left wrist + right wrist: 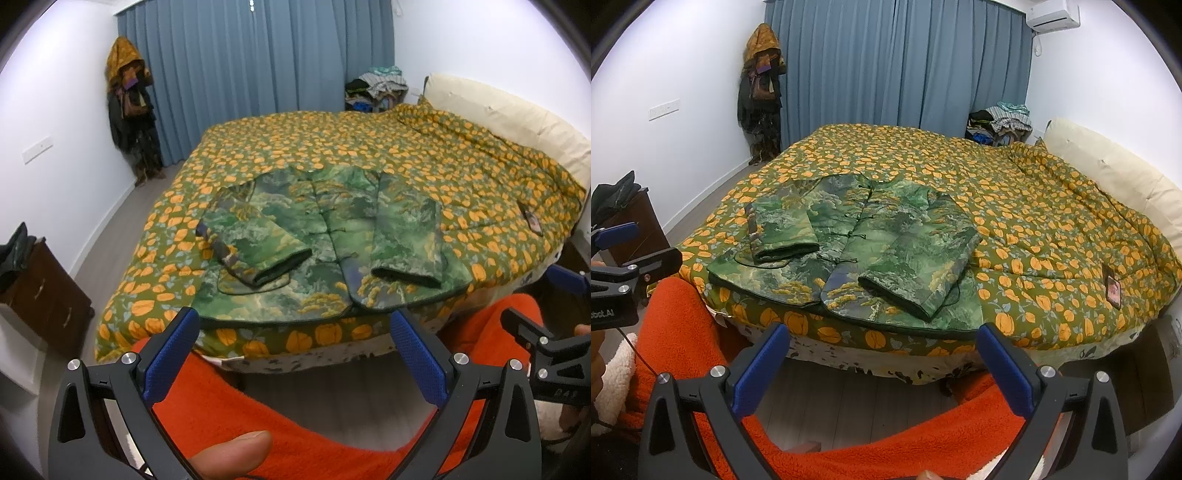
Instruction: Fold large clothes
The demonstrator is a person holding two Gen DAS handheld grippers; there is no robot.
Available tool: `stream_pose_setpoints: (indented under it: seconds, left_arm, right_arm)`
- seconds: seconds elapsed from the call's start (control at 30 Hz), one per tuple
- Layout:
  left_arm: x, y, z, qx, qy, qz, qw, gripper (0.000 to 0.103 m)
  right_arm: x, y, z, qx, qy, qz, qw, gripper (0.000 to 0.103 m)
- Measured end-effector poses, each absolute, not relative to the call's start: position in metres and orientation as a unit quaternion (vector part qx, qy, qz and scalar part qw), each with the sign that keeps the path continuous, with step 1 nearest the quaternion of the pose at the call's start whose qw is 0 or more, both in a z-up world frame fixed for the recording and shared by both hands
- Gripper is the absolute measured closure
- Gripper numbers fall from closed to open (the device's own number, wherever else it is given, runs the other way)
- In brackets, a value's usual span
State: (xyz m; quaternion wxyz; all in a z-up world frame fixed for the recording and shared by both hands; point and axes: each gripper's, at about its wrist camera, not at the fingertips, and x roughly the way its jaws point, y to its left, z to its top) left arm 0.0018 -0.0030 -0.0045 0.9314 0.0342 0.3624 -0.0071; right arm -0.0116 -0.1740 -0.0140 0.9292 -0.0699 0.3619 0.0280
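Nearest the cameras, orange fleece point(295, 410) covers the person's lap below both grippers. Left gripper point(295, 332) and right gripper point(882, 347) hang spread wide, holding nothing. Beyond, a green patterned jacket point(849, 254) lies at the floral quilt's point(1015, 206) near edge, sleeves folded inward. Blue curtains point(905, 62) close the far wall.

1. Location: bedroom in a home.
2. Evidence: bed point(1052, 236) with floral quilt and cream headboard point(1108, 173); full-length blue curtains point(897, 66); wall air conditioner point(1054, 14); garments hung in corner point(762, 85).
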Motion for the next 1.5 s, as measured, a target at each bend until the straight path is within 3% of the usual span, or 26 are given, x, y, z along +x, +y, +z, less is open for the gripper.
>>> stream_pose_setpoints:
  seconds: [1.5]
  left_arm:
    - [-0.003, -0.006, -0.012, 0.046, 0.37, -0.003, 0.928, 0.0]
  right_arm:
    - [-0.011, -0.173, -0.023, -0.075, 0.367, 0.032, 0.927, 0.0]
